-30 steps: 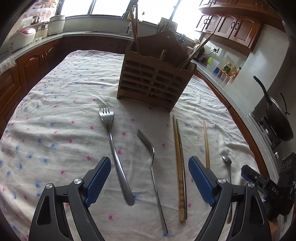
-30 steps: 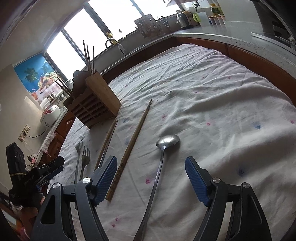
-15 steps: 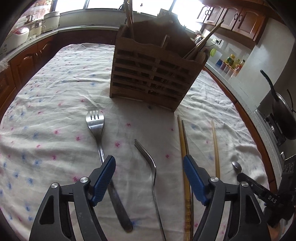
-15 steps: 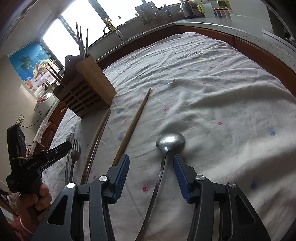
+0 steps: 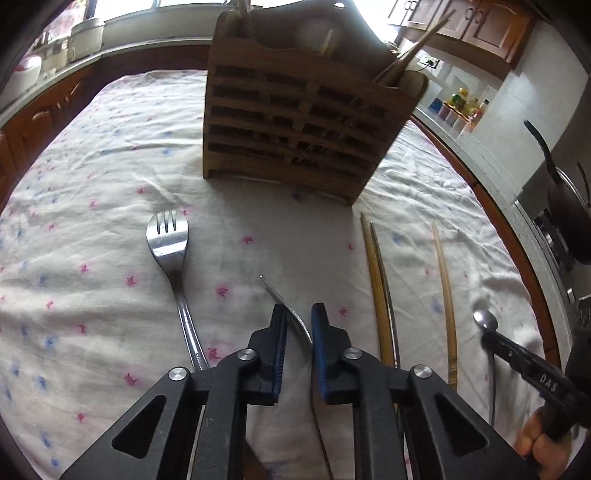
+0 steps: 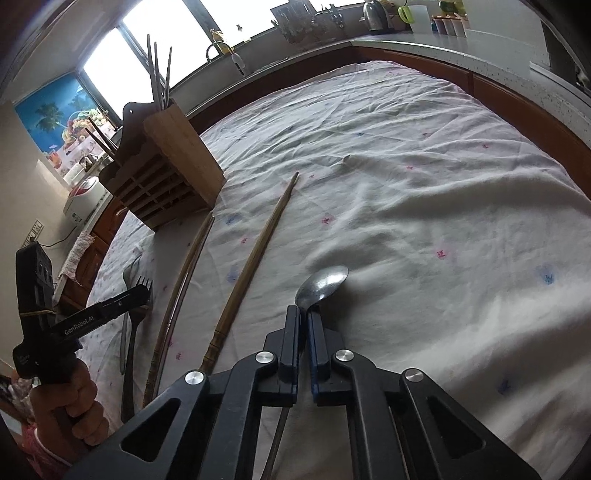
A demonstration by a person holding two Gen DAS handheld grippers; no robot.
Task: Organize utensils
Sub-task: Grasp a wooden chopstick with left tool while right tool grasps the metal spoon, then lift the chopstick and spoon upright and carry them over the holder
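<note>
My left gripper (image 5: 298, 317) is shut on a thin fork (image 5: 275, 291) whose tines point toward the wooden utensil holder (image 5: 295, 125). A broad fork (image 5: 168, 236) lies on the cloth to its left. Wooden chopsticks (image 5: 376, 280) and a single chopstick (image 5: 445, 291) lie to the right. My right gripper (image 6: 303, 317) is shut on the neck of a metal spoon (image 6: 323, 284), its bowl resting on the cloth. The holder (image 6: 166, 173) stands at the left in the right wrist view, with the chopsticks (image 6: 255, 266) between.
The table is covered with a white flowered cloth (image 6: 424, 184). Wooden counters ring the table, with a black pan (image 5: 565, 199) on the stove at right and appliances (image 5: 85, 35) at the back left. The other gripper shows in each view (image 5: 524, 358) (image 6: 92, 317).
Both grippers moved forward and down and closed: the left onto the thin fork, the right onto the spoon's neck. The holder looms closer in the left wrist view.
</note>
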